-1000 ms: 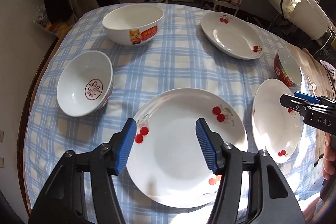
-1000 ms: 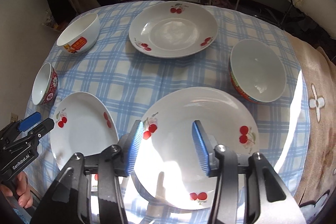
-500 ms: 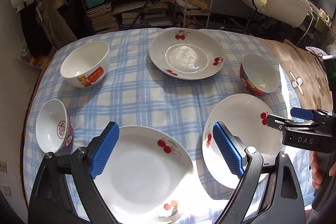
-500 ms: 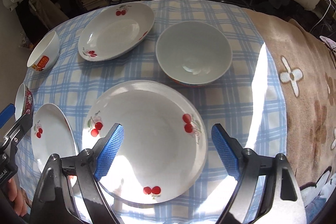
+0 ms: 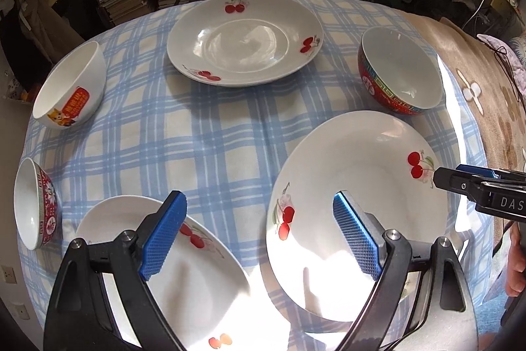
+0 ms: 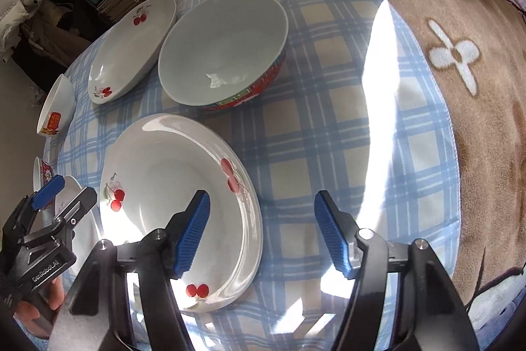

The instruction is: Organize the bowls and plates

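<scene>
left gripper: the black two-finger left gripper with blue ribbed pads (image 5: 259, 232) is hanging over the gap between the two near plates, fingers spread wide, nothing between them. A second ago the jaws were narrower and sitting over one plate; they've been opening and sliding across.

right gripper: the matching right gripper (image 6: 261, 231) is straddling the right-hand rim of the big plate, one pad over the plate, the other over bare cloth. Its jaws have just been closing in a bit from a wider spread, but they're not pressing on anything yet, so I'm calling it open and empty.

big plate: the large white ceramic plate with red cherry prints (image 6: 171, 186) is lying flat on the blue-and-white checked tablecloth (image 5: 203, 134), near edge of the table.

small plate: the smaller white cherry plate (image 5: 184, 285) is sitting just beside it on the left, not touching as far as I can tell.

rest of the crockery: a third cherry plate (image 5: 245, 38) at the far side, a red-patterned bowl with a white inside (image 5: 399, 76), a white bowl with an orange cartoon label (image 5: 70, 86), and a little red floral bowl (image 5: 34, 204) all sitting apart, unstacked.

what it means: looks like both hands are shifting rightward and lining up on the big plate's rim. Nothing's stacked yet, so the sorting is barely getting going.
</scene>
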